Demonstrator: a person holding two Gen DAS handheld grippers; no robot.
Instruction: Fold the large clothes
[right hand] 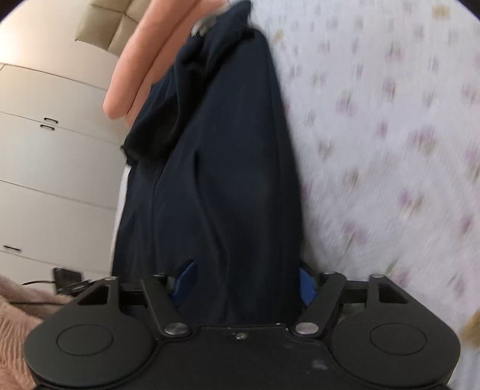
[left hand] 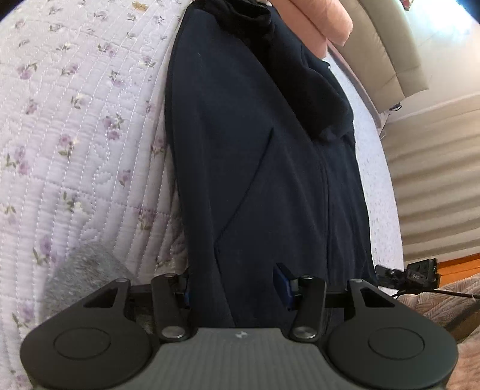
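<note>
Left wrist view, nearest the lens: the left gripper (left hand: 235,289) points forward and downward along a dark navy garment (left hand: 258,168). Its blue pads (left hand: 283,285) stand on either side of the near hem, with a band of cloth lying between them. The left-hand pad is largely hidden by the fabric, so whether the pads press the cloth cannot be told.

Right wrist view, nearest the lens: the right gripper (right hand: 246,283) is aimed likewise forward and downward, straddling the near end of the same garment (right hand: 222,180). Its pads (right hand: 306,286) sit at the two edges of the cloth; contact is not clear, and this frame is motion-blurred.

Middle distance: the garment lies lengthwise on a bed covered by a quilted bedspread (left hand: 78,144) printed with small lilac flowers, running from the grippers away toward the far end. A diagonal seam and a central vertical line cross its upper surface. A darker bunched part (left hand: 288,72) lies on top near the far end. A grey fuzzy item (left hand: 81,270) rests on the bedspread just left of the left gripper.

Far: a folded peach-pink textile (left hand: 318,21) lies beyond the garment's far end, with a beige padded headboard (left hand: 390,51) behind it. White cabinet fronts (right hand: 54,156) with dark handles appear at the left of the right wrist view.
</note>
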